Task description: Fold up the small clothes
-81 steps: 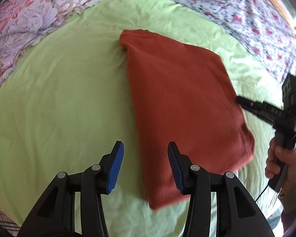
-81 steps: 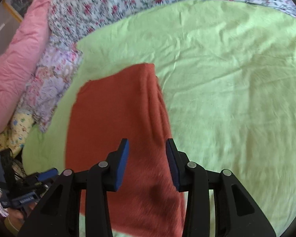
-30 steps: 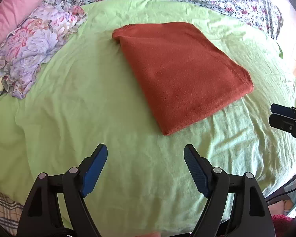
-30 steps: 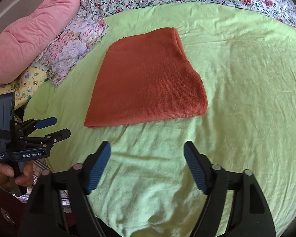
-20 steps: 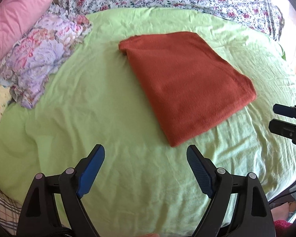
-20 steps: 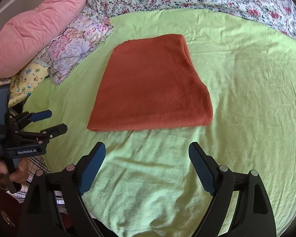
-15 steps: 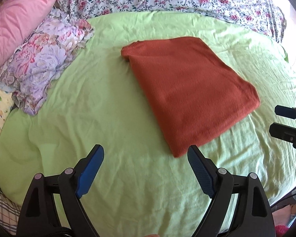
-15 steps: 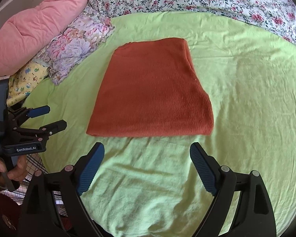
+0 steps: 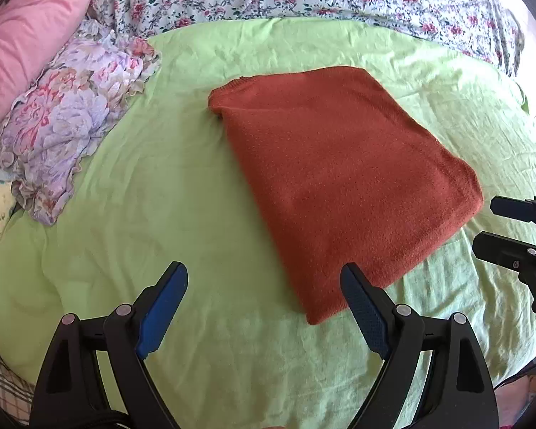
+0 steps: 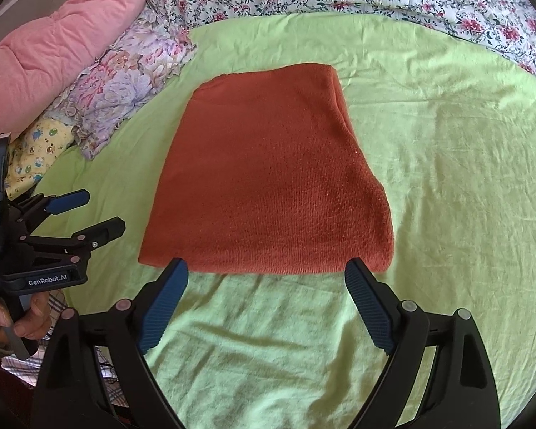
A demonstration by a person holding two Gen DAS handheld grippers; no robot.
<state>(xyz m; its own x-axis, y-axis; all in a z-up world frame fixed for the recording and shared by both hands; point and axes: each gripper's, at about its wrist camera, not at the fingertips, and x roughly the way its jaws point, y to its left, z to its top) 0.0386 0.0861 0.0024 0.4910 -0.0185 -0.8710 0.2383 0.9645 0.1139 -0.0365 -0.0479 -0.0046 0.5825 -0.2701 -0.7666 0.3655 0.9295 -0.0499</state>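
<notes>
- Wrinkled lime-green bedsheet (image 9: 132, 193) carries one rust-red knit garment (image 9: 339, 178), folded into a flat rectangle.
- Left gripper (image 9: 264, 296), right gripper (image 10: 266, 295): jaws just opened wide, empty.

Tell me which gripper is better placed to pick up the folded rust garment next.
Probably the right gripper: the folded rust garment lies centred just ahead of its open, empty jaws. The left gripper faces only the near corner.

item: rust-orange knit garment (image 9: 343, 178), the one I'm folding
state: folded into a flat, thick rectangle, edges stacked
pose: lying flat, skewed in my left view
location: middle of light green sheet (image 9: 132, 221), free of my grippers
</notes>
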